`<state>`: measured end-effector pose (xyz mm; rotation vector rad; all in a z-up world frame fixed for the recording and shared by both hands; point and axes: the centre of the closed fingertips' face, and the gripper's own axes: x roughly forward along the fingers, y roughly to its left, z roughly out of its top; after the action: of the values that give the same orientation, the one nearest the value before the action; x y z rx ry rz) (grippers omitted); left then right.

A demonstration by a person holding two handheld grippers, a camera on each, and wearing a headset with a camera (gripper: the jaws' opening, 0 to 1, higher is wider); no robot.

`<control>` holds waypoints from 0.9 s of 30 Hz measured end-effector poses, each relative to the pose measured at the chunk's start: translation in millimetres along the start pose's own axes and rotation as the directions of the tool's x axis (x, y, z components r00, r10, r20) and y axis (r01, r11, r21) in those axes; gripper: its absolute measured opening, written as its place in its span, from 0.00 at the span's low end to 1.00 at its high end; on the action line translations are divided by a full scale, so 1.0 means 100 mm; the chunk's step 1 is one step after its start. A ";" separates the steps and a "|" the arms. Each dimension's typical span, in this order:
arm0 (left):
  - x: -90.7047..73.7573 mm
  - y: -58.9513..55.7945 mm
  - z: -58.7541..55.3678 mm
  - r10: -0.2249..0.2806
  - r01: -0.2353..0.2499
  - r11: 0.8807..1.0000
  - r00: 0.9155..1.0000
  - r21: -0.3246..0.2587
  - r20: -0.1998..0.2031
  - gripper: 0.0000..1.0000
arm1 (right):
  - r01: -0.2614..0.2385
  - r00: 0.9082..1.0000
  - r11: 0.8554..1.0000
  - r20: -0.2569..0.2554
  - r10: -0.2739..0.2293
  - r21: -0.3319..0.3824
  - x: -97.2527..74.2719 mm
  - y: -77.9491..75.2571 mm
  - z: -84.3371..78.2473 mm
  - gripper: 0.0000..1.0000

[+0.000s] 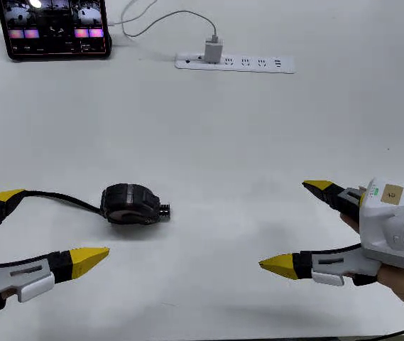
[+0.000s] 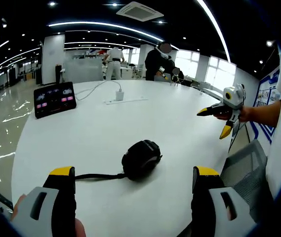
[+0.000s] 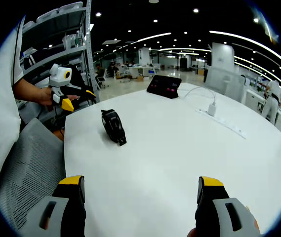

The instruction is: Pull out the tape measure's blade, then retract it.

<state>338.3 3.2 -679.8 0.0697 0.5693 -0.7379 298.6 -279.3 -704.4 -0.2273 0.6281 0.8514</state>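
left gripper [image 1: 59,224] and right gripper [image 1: 287,224] gape wide, empty; the black tape measure [image 1: 130,204] at nine o'clock may skid if tugged unbraced.

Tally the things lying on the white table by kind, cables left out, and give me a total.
Tape measure: 1
Tablet: 1
Power strip: 1
Charger plugged into the strip: 1
Total: 4
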 end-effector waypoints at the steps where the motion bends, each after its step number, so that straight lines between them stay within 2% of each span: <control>1: 0.00 0.01 0.00 0.002 -0.002 1.000 1.000 -0.005 0.002 0.96 | 0.001 1.000 1.000 -0.001 -0.001 0.001 0.00 0.00 -0.01 0.93; 7: 0.00 0.04 0.00 0.016 -0.016 1.000 1.000 -0.007 -0.003 0.92 | 0.005 1.000 1.000 -0.012 -0.005 -0.001 0.00 0.00 -0.04 0.91; 9: -0.01 0.05 -0.04 0.021 -0.021 1.000 0.999 -0.002 -0.027 0.87 | 0.006 1.000 1.000 -0.016 -0.006 -0.001 0.00 0.00 -0.05 0.90; 14: -0.01 0.06 -0.03 0.022 -0.022 1.000 1.000 -0.014 -0.019 0.83 | 0.005 1.000 1.000 -0.024 -0.005 -0.002 0.01 0.00 -0.08 0.89; 19: -0.01 0.07 -0.04 0.026 -0.026 1.000 0.999 -0.001 -0.026 0.83 | 0.003 1.000 1.000 -0.028 -0.003 0.002 0.01 0.00 -0.09 0.88; 21: -0.01 0.05 -0.03 0.009 -0.010 1.000 1.000 -0.016 -0.022 0.81 | 0.003 1.000 1.000 -0.026 -0.003 0.002 0.01 0.00 -0.08 0.88; 27: -0.01 0.06 -0.02 0.015 -0.015 1.000 1.000 -0.013 -0.018 0.87 | 0.006 1.000 1.000 -0.025 -0.006 0.002 0.00 -0.01 -0.08 0.89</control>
<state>340.5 8.7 -682.3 0.0687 0.5901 -0.7196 296.3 -283.3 -711.2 -0.2380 0.6514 0.8428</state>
